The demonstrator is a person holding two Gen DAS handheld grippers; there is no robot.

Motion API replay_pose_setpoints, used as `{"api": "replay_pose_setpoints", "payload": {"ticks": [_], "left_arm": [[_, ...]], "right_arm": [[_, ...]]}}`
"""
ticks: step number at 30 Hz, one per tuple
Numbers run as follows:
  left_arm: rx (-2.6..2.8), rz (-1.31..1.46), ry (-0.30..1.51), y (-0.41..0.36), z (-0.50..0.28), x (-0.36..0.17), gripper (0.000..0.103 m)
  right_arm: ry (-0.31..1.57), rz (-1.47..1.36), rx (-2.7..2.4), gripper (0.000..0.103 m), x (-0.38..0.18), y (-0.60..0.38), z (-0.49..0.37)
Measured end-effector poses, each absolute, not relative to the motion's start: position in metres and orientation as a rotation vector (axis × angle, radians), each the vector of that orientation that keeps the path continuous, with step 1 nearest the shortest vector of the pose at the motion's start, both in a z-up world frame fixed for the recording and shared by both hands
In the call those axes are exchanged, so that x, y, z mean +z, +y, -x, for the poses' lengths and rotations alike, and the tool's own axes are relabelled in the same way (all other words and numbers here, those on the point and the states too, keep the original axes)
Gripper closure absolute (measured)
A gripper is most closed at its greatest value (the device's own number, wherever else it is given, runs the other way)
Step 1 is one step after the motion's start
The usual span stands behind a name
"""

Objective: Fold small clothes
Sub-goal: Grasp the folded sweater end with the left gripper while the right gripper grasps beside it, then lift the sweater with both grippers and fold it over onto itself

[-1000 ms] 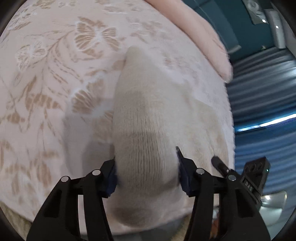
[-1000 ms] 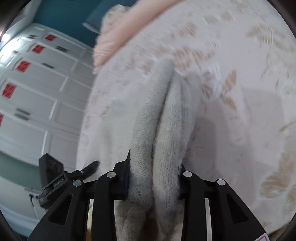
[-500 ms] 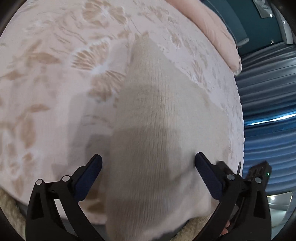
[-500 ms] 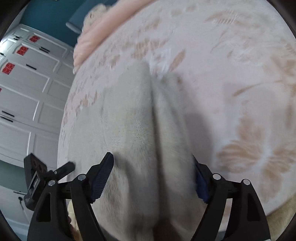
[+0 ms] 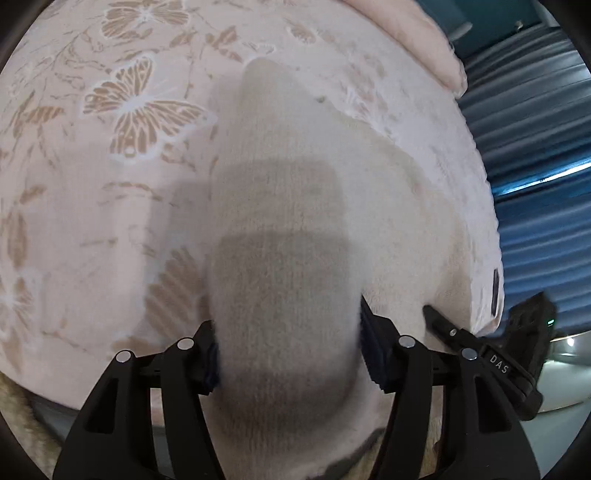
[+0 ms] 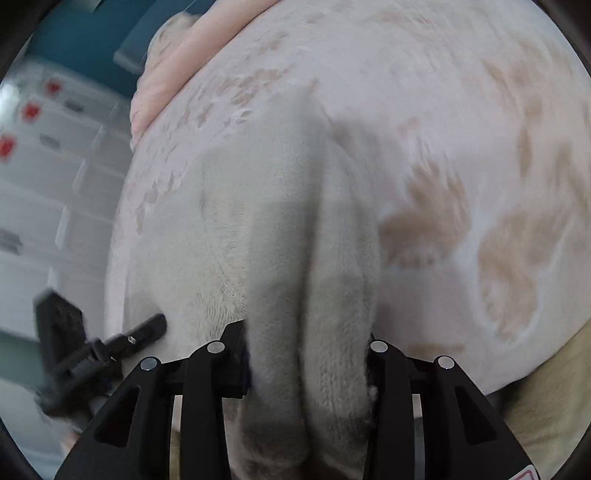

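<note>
Butterfly-patterned bedspread (image 5: 122, 122) lies beneath a cream knit garment (image 5: 280, 206); left tongs (image 5: 288, 354) and right tongs (image 6: 308, 363) each clench its fabric.

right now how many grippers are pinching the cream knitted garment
2. The left gripper is shut on one end of the cream knitted garment over the butterfly-patterned cloth; the right gripper clamps its bunched folds.

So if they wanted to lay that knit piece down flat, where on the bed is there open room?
Bare cover lies left of the knit, around the butterfly print, and again right of it in the right wrist view. It is crowded toward the pink pillow and the bed edge, where both tools pinch the knit.
</note>
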State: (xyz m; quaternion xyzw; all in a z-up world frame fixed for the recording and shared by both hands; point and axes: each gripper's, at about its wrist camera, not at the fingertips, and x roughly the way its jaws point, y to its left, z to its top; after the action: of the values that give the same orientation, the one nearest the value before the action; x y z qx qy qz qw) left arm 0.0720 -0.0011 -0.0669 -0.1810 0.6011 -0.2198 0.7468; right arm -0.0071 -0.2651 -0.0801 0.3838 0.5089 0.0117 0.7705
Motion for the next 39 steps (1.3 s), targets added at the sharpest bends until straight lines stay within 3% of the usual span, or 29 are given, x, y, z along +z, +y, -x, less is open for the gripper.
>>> {"api": "replay_pose_setpoints", "payload": {"ticks": [4, 19, 28, 39], "left_arm": [[-0.493, 0.308, 1.264, -0.01, -0.073, -0.027, 0.05], [-0.503, 0.173, 0.869, 0.024, -0.054, 0.144, 0.05], [-0.485, 0.166, 0.714, 0.068, -0.052, 0.202, 0.05], [-0.439, 0.188, 0.679, 0.123, -0.065, 0.2, 0.05]], "right_arm": [[1.03, -0.676, 0.063, 0.068, -0.027, -0.247, -0.003], [0.617, -0.436, 0.164, 0.068, 0.166, -0.197, 0.01], [0.513, -0.4, 0.256, 0.068, 0.211, -0.163, -0.001], [0.545, -0.422, 0.339, 0.068, 0.207, -0.12, -0.031]]}}
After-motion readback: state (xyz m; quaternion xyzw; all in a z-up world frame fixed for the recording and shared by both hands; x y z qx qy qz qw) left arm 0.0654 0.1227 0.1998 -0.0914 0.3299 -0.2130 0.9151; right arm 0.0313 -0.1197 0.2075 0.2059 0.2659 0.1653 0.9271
